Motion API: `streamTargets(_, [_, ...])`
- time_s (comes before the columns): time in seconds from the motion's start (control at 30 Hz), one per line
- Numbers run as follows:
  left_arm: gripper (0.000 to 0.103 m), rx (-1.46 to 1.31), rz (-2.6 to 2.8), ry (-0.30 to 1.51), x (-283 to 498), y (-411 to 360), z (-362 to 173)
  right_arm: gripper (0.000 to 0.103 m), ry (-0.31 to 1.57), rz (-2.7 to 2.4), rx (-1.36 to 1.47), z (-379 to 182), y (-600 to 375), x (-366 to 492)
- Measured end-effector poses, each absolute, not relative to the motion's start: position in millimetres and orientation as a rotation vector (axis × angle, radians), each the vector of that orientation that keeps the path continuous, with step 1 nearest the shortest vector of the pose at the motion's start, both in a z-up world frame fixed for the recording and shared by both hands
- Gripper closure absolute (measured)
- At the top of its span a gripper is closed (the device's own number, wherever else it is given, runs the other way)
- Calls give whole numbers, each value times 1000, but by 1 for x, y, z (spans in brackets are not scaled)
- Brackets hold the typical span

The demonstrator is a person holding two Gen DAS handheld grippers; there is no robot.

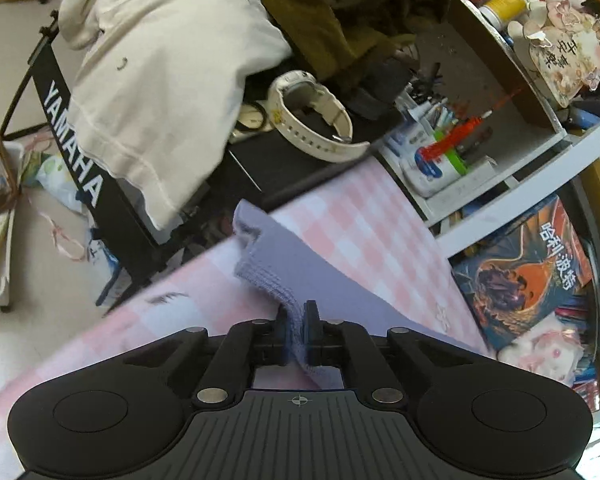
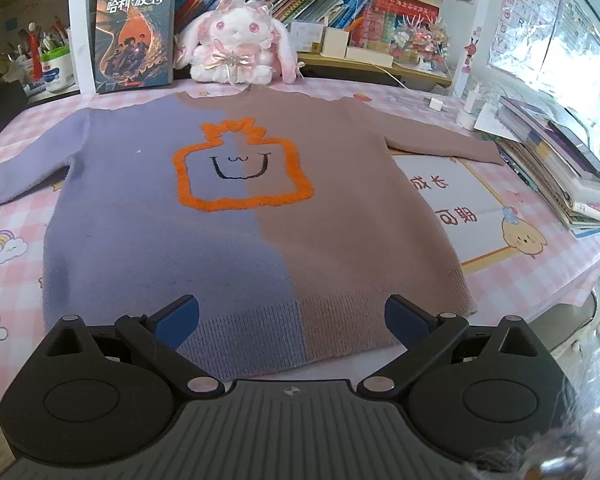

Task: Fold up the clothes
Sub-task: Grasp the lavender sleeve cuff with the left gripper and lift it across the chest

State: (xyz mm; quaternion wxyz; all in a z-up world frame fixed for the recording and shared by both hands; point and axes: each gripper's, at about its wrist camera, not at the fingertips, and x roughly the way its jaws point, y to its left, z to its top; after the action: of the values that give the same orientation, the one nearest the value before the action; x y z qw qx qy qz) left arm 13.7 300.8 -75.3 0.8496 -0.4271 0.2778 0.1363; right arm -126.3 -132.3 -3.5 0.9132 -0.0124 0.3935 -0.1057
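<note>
While sweater (image 2: 236,208) lies flat, face up, on pink-checked tabletop (image 2: 540,280), left tool (image 1: 298,322) pinches lilac cuff (image 1: 268,280) at sleeve end, 9 o'clock, likely for folding inward. Right tool (image 2: 292,312) spread, hovering over hem, 6 o'clock.

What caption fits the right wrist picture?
Open right gripper hovering over the hem of a purple-and-brown sweater spread flat.
</note>
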Motion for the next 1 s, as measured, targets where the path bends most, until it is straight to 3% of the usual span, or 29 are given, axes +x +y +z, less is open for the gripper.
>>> streamTargets(0.43, [100, -786, 108, 438, 29, 261, -4, 3, 814, -210, -1, -6, -153, -120])
streamTargets(1.0, [100, -618, -185, 370, 93, 57, 78, 3, 751, -49, -16, 4, -245, -84])
